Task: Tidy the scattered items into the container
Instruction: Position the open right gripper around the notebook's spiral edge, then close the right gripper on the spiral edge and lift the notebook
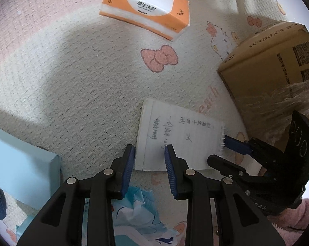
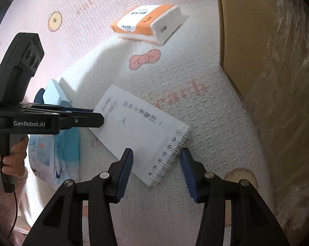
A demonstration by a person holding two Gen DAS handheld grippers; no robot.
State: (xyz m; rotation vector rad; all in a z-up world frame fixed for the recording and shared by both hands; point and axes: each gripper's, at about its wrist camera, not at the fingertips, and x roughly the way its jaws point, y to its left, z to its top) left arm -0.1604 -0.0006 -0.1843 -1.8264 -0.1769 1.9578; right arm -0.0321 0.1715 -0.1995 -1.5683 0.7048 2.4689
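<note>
White spiral notepad lies on the mat beside the cardboard box; right gripper open straddling its binding, left gripper open too. Tissue pack not yet boxed.

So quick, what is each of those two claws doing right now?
Left gripper: open, holding nothing, over the notepad's edge.
Right gripper: open, astride the notepad's spiral end, not gripping it.

Cardboard box runs out of frame

The cardboard box is cut off at the picture's edge, its opening unseen; beside it, the notebook's handwriting is too small to read.
</note>
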